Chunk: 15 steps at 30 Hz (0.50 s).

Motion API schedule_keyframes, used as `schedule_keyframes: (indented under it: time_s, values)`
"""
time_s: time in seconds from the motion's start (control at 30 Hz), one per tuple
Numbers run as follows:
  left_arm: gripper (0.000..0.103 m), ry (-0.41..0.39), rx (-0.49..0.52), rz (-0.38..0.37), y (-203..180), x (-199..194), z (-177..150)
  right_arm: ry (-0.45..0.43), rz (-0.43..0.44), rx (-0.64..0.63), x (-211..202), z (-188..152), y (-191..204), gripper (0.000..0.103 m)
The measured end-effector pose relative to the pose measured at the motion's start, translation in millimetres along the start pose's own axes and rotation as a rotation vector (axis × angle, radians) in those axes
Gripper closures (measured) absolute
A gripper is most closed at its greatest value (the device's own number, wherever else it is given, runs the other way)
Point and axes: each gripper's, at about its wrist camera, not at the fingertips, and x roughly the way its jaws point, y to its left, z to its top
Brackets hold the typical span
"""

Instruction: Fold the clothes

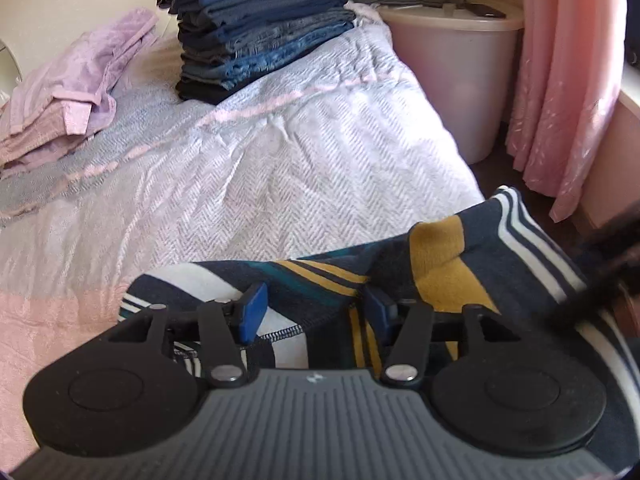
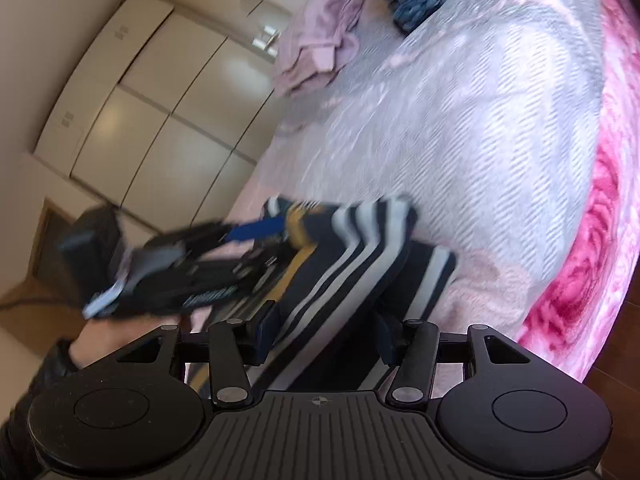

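Note:
A navy garment with white, mustard and teal stripes lies bunched at the near edge of the bed. In the left wrist view my left gripper hangs just over it. Its blue pads stand well apart, with cloth lying loose in the gap and neither pad pressing on it. From the right wrist view the same garment runs between the spread pads of my right gripper, also without a pinch. The left gripper shows there blurred, at the garment's far end, above a person's hand.
On the pale herringbone bed cover a tall stack of folded blue clothes stands at the back, with a lilac pile to its left. A lidded bin and a pink curtain flank the bed's right. White cupboards stand behind.

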Motion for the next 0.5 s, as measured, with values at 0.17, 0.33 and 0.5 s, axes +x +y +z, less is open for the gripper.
schedule_keyframes:
  time_s: [0.17, 0.33, 0.5]
  values:
    - [0.052, -0.008, -0.034, 0.045, 17, -26, -3, 0.036, -0.004, -0.066, -10, -9, 14, 0.049]
    - [0.056, 0.001, -0.019, 0.153, 31, -82, -29, 0.049, 0.014, -0.070, -26, -21, 26, 0.049]
    - [0.055, 0.053, -0.038, 0.222, 36, -113, -72, 0.111, 0.092, -0.013, -23, -45, 37, 0.049]
